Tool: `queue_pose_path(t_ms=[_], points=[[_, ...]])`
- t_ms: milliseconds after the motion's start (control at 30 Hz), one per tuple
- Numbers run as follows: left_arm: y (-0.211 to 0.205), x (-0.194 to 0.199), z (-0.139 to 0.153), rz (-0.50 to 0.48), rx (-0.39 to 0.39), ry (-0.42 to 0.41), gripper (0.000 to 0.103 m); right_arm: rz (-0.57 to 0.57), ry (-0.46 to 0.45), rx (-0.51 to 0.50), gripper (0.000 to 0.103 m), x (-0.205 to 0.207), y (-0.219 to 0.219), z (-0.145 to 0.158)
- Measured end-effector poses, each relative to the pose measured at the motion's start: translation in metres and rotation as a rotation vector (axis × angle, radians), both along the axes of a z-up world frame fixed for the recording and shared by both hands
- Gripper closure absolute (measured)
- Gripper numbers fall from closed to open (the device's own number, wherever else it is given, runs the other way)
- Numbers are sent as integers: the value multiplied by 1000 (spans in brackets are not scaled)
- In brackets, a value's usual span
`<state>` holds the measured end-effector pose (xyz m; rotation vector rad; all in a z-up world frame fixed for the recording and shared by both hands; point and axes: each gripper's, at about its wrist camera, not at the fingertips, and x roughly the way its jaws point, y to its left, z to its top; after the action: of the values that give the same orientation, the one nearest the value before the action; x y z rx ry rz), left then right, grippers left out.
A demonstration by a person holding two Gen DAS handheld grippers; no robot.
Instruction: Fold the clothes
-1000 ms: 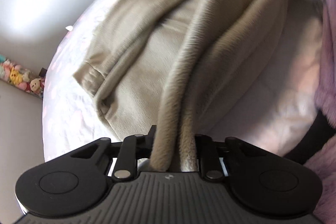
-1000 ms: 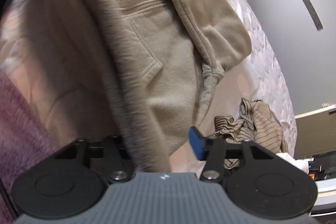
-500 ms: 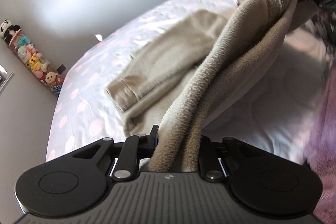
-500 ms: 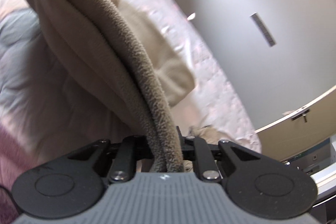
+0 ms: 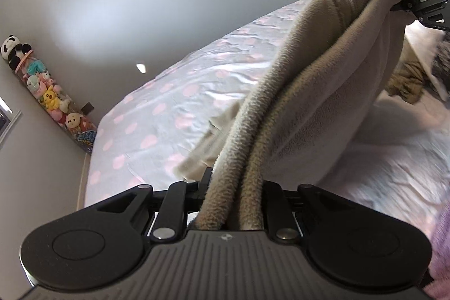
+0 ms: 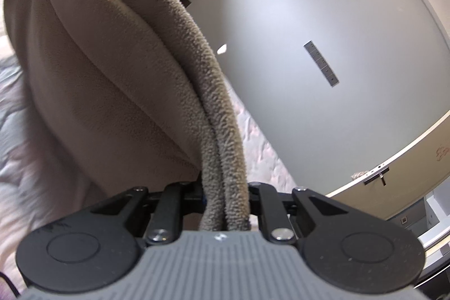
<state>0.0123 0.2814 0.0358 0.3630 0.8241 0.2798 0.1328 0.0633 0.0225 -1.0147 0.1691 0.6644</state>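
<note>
The left gripper (image 5: 233, 204) has its jaws pinched on a thick fold of the beige fleece garment (image 5: 315, 114), and the right gripper (image 6: 225, 204) pinches another fold of it (image 6: 112, 92) – the cloth hangs stretched between the two, lifted above the bed (image 5: 168, 114) with its pink-dotted sheet. A striped piece of clothing (image 5: 405, 80) lies crumpled further along the bed, beyond the fleece – soft toys (image 5: 47, 94) line the wall
</note>
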Motion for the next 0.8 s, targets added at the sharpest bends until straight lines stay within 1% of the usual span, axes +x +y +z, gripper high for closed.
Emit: queue_pose_path(t_ms=[67,133,267,367,467,533,600,633,700,767,800], points=[[12,19,4,10,14,10,89,-1,-10,12,87,19,13,8],[34,46,2,17,13,28,89,-9,-5,19,87,45,30,10],[68,100,-22,13,33,105,88,-33,65,23,86,107,66,-3],[94,139,-52,11,26,155,88,-51,131,13,86,154,93,-28],[121,175,-89,16,3,210,85,-57,204,-11,85,197,119,-62],[135,192,-113,16,-17,238,85,-71,249,-31,85,223,135,-87],[147,203,-133,20,-22,249,81,-83,278,-44,85,244,147,-111],[152,206,-141,20,-20,249,79,-88,289,-46,83,253,152,-121],[162,211,-155,26,-26,242,72,-97,291,-46,79,266,160,-138],[170,210,-163,46,-47,220,67,-110,292,-39,68,278,165,-150],[174,209,-164,59,-52,203,65,-119,292,-30,65,284,166,-154]])
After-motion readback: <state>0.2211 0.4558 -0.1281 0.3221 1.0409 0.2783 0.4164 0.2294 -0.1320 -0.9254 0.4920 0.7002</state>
